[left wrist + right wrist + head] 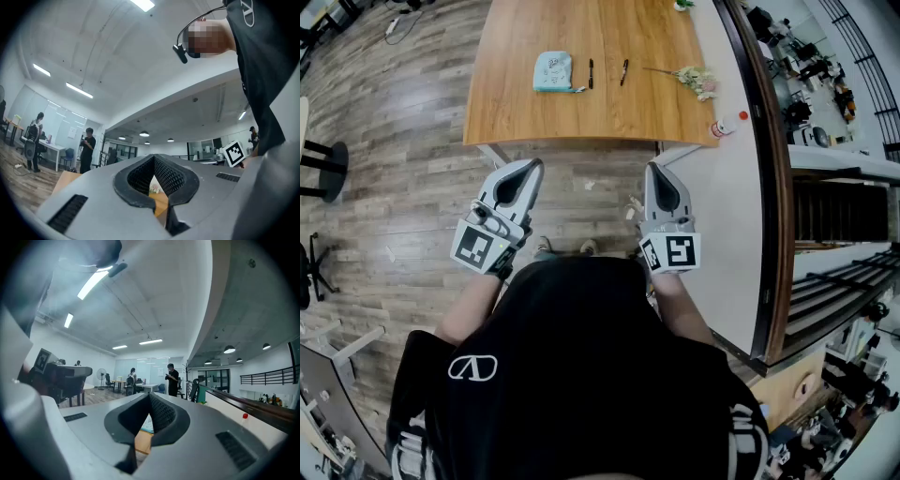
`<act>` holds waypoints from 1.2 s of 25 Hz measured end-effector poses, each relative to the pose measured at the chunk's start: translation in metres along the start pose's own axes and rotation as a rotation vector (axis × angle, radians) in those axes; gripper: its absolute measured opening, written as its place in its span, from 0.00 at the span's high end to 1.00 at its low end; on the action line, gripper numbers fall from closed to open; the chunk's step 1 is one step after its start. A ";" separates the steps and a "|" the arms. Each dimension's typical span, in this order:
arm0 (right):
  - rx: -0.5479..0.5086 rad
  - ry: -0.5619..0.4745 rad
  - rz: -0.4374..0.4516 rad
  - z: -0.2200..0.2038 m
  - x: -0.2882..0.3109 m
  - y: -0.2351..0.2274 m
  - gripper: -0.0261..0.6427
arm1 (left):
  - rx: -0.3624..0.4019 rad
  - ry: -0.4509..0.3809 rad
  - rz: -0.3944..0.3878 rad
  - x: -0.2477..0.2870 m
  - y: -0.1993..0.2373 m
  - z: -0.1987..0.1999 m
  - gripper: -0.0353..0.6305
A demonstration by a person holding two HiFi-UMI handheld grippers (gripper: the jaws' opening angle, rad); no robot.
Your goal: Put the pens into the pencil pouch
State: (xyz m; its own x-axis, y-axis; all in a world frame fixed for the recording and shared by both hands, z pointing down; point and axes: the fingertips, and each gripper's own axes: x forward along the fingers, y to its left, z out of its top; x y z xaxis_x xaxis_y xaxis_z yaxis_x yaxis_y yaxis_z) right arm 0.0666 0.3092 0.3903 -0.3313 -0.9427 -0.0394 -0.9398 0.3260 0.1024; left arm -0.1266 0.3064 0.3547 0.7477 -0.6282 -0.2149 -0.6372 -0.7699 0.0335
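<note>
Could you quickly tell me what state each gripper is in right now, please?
Grey left gripper: closed, holding nothing.
Grey right gripper: closed, holding nothing.

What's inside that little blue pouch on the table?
Nothing inside shows: the pouch lies flat and its own cloth hides the interior. Two pens lie outside it, on the table to its right.
</note>
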 end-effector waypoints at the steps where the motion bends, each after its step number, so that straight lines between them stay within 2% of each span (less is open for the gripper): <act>1: 0.001 0.001 0.001 0.000 0.000 0.001 0.96 | 0.000 0.001 -0.002 0.000 0.000 0.000 0.94; 9: 0.015 0.003 -0.002 -0.004 0.000 -0.001 0.96 | 0.002 0.010 0.002 0.002 -0.002 -0.004 0.94; 13: 0.062 -0.035 0.021 0.000 -0.003 -0.002 0.96 | 0.000 0.015 0.006 0.002 -0.002 -0.005 0.94; 17: 0.059 -0.043 0.008 0.002 -0.004 -0.007 0.96 | 0.005 0.019 0.015 0.005 -0.002 -0.006 0.94; 23: 0.050 -0.057 0.005 0.000 -0.005 -0.024 0.96 | 0.015 0.012 0.038 0.017 -0.006 -0.007 0.94; 30: 0.071 -0.074 0.059 -0.013 -0.001 -0.054 0.96 | 0.035 0.032 0.090 0.043 -0.014 -0.021 0.94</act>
State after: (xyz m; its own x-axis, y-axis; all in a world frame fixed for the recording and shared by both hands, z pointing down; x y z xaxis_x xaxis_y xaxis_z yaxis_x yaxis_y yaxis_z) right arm 0.1185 0.2913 0.3974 -0.3892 -0.9147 -0.1086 -0.9211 0.3876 0.0363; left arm -0.0812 0.2879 0.3659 0.6924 -0.6984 -0.1813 -0.7078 -0.7062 0.0169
